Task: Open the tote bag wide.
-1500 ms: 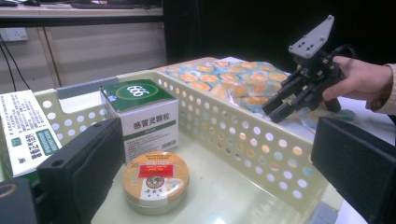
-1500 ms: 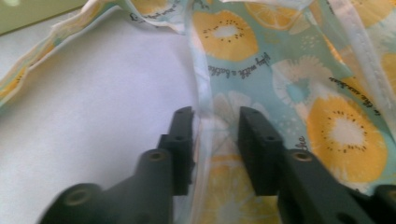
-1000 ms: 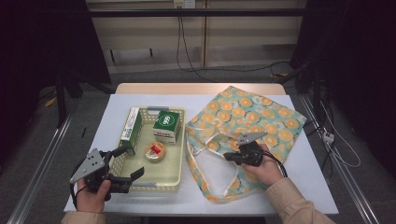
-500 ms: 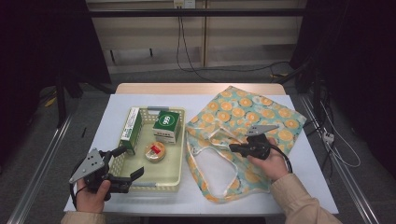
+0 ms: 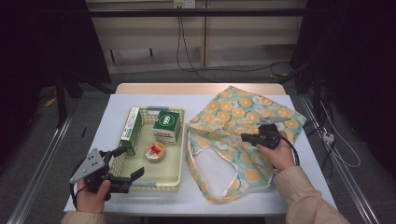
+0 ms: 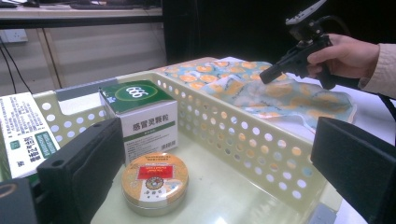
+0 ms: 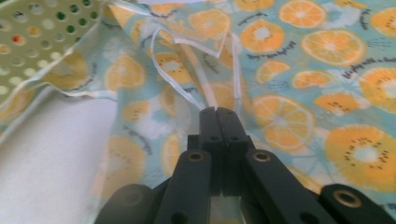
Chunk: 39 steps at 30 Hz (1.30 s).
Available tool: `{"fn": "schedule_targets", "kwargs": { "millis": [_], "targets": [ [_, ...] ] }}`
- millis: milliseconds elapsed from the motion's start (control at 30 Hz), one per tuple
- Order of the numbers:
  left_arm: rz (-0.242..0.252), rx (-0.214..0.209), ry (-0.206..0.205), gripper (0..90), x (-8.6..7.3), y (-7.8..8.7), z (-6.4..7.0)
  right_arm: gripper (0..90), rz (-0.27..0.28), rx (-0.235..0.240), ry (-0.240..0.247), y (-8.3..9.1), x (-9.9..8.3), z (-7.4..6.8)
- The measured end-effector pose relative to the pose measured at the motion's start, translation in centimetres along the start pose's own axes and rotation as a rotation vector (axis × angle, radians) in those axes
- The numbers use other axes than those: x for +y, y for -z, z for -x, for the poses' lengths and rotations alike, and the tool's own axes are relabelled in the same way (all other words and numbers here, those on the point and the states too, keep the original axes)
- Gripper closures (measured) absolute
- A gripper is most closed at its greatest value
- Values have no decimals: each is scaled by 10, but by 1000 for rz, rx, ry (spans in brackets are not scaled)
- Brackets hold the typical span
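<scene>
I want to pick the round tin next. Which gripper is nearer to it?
Left. The left gripper is open at the basket's near left corner, beside the round tin. The right gripper is shut on the tote bag, beyond the basket's right wall.

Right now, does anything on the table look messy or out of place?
Only the bag looks untidy: it lies rumpled beside the basket, its edge lifted by the shut right hand-held gripper. The two boxes and the tin sit neatly in the basket.
</scene>
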<state>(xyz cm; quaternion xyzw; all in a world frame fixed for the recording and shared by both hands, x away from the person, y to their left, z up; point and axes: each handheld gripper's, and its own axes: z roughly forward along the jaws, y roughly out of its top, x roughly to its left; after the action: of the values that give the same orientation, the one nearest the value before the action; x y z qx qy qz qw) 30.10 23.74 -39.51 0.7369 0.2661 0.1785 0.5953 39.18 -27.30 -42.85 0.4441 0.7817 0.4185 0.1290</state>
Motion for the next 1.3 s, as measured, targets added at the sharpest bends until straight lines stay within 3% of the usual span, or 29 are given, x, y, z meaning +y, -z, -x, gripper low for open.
{"fn": "schedule_targets", "kwargs": {
  "millis": [133, 300, 400, 567, 667, 800, 967, 1300],
  "targets": [
    [7, 1, 12, 29, -1, 0, 0, 900, -11, -40, -6, -5, -3, 9],
    [4, -2, 9, 29, -1, -1, 0, 900, -8, -49, -47, -10, -9, 20],
    [2, -4, 12, 29, -1, -1, 0, 900, -26, -85, -31, -12, -11, 25],
    [5, -3, 9, 29, -1, -1, -1, 887, -39, -109, -58, -15, -17, 33],
    [2, -1, 8, 29, -2, -1, -1, 881, -61, -130, -40, -16, -19, 35],
    [1, -4, 10, 29, -1, -1, 0, 853, -51, -137, -49, -14, -20, 38],
    [2, -4, 13, 29, -1, -2, 0, 812, -40, -129, -40, -10, -18, 34],
    [2, -6, 7, 29, 0, -3, 2, 678, -5, -80, 57, 0, -1, 7]
  ]
}}
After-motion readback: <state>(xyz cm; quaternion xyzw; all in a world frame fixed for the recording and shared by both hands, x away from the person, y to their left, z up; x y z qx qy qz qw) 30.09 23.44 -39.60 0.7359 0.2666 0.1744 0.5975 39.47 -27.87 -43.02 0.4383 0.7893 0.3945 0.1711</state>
